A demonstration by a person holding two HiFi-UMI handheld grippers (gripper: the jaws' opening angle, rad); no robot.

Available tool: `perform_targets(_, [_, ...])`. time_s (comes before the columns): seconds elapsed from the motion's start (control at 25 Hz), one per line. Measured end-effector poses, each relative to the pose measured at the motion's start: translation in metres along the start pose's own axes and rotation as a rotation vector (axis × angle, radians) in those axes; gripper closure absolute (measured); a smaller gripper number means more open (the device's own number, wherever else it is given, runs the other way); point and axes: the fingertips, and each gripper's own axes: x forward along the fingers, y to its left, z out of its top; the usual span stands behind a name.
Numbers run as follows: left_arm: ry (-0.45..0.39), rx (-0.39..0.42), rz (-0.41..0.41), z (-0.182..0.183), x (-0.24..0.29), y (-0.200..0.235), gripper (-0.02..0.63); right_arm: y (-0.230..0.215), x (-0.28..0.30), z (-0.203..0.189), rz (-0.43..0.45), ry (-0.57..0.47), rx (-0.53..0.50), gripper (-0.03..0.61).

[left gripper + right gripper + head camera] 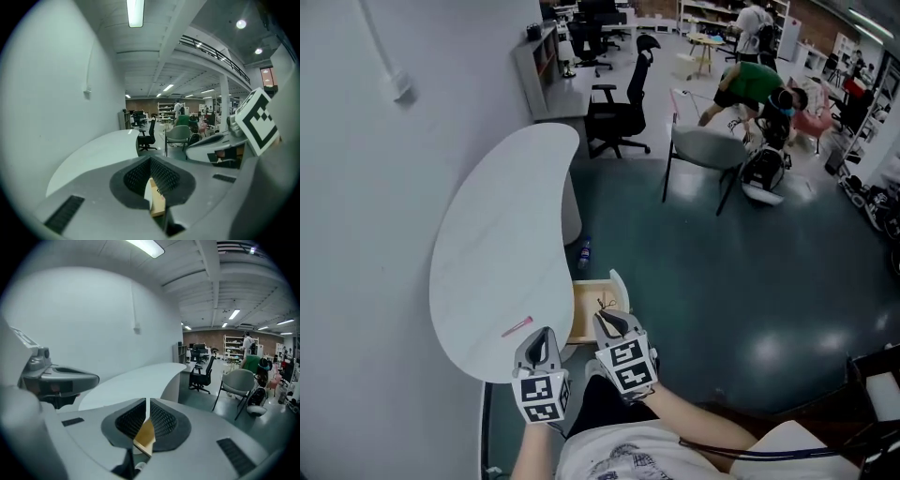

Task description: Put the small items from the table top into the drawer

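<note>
Head view: white table top (502, 244) runs from 12 to 7 o'clock along the wall. One pink item (517, 326), thin and stick-like, lies on it near the 6 o'clock edge. It is at about 10 o'clock from the left gripper (546, 333), close to it but not touching. Drawer (584, 317) is open at the table's 4 o'clock side with its wood inside showing. Right gripper (602, 314) is over the drawer's near end. Both grippers are side by side and point to 12 o'clock.

Left gripper view: left gripper (150, 161) has its jaws closed, tips meeting, nothing gripped; only drawer wood shows behind the gap. Right gripper view: right gripper (147, 403) has jaws together down to a thin slit and is empty, with wood showing behind again.

Background at 12 to 2 o'clock: black office chair (617, 112), grey chair (708, 148), person in green top (750, 82) bending over
</note>
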Motion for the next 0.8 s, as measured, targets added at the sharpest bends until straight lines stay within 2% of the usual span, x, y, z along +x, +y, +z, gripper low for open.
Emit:
perform_targets(0.24, [-0.052,-0.02,0.039,0.021,-0.041,0.001,0.594,0.032,-0.035,0.027,0.054,-0.069,-0.035,0.541])
perform_targets(0.48, [-0.091,-0.02,0.045,0.035,-0.058,0.013,0.594,0.059,-0.042,0.041,0.071,-0.086,-0.063,0.555])
perform_targets(0.8, [-0.124,-0.022,0.016,0.041,-0.088,0.08,0.594,0.127,-0.022,0.078,0.071,-0.121,-0.062,0.557])
